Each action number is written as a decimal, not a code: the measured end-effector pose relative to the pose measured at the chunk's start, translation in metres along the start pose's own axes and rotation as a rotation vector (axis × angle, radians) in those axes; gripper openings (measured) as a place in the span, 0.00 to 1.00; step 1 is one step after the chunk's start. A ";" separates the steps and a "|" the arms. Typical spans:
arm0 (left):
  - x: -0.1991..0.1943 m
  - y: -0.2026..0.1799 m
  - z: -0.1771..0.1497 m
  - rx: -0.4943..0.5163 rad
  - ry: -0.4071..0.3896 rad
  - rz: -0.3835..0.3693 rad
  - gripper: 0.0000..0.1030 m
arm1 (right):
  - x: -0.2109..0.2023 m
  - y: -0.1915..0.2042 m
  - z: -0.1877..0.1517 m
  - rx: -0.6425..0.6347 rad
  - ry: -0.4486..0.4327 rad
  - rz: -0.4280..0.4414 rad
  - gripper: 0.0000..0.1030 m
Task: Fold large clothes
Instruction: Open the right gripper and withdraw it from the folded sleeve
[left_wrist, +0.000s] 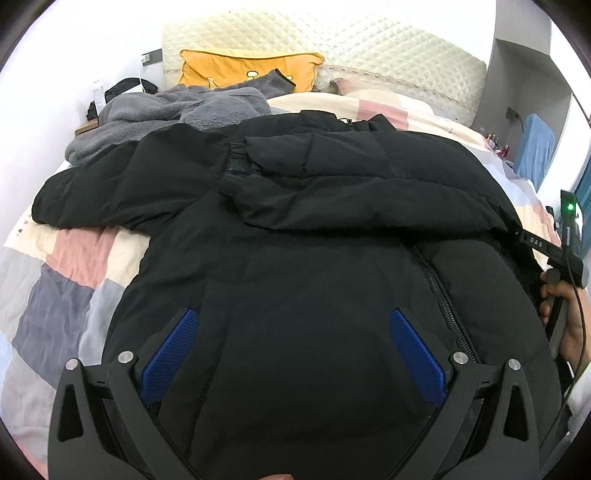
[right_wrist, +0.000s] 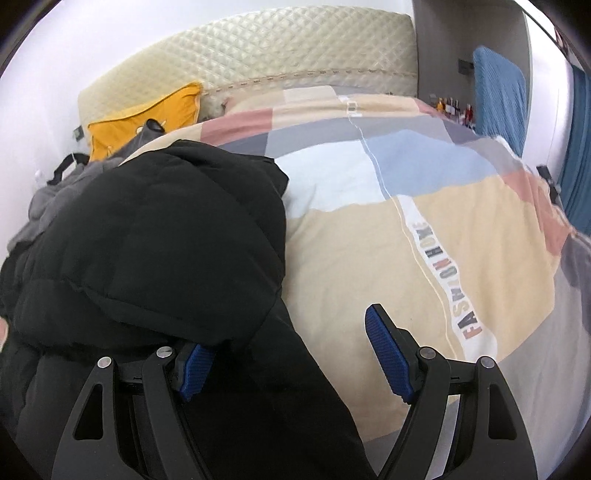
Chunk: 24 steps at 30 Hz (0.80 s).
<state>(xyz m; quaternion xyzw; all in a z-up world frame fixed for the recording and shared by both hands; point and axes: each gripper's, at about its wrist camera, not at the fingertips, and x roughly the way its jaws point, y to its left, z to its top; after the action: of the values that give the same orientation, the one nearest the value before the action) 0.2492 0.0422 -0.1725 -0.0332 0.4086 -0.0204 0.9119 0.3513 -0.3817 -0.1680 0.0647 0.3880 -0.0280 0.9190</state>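
A black puffer jacket (left_wrist: 314, 206) lies spread on the patchwork bed cover (left_wrist: 70, 266), its zipper (left_wrist: 443, 295) running down the right of the left wrist view. A sleeve is folded across its upper part. My left gripper (left_wrist: 291, 339) is open, its blue pads either side of the jacket's lower front. My right gripper (right_wrist: 291, 354) is open at the jacket's right edge (right_wrist: 166, 240); the black fabric lies between its jaws and covers most of the left pad (right_wrist: 195, 365). The right gripper and the hand that holds it also show at the right edge of the left wrist view (left_wrist: 569, 258).
A grey fleece garment (left_wrist: 173, 114) and a yellow pillow (left_wrist: 251, 70) lie near the quilted headboard (left_wrist: 332, 40). The patchwork cover (right_wrist: 443, 221) stretches to the right of the jacket. A blue chair (right_wrist: 498, 92) stands beyond the bed's right side.
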 end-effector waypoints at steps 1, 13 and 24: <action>-0.002 0.001 0.001 -0.004 -0.002 0.001 1.00 | 0.001 -0.002 0.000 0.005 0.002 -0.002 0.74; -0.047 -0.012 0.007 0.003 -0.073 -0.032 1.00 | -0.078 0.026 -0.007 -0.053 -0.089 0.077 0.74; -0.081 -0.032 -0.006 0.057 -0.151 -0.070 1.00 | -0.193 0.052 -0.032 -0.027 -0.226 0.202 0.75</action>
<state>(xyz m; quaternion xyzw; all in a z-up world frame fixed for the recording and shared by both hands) 0.1899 0.0152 -0.1137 -0.0229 0.3363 -0.0615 0.9395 0.1989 -0.3254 -0.0469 0.0875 0.2741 0.0625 0.9557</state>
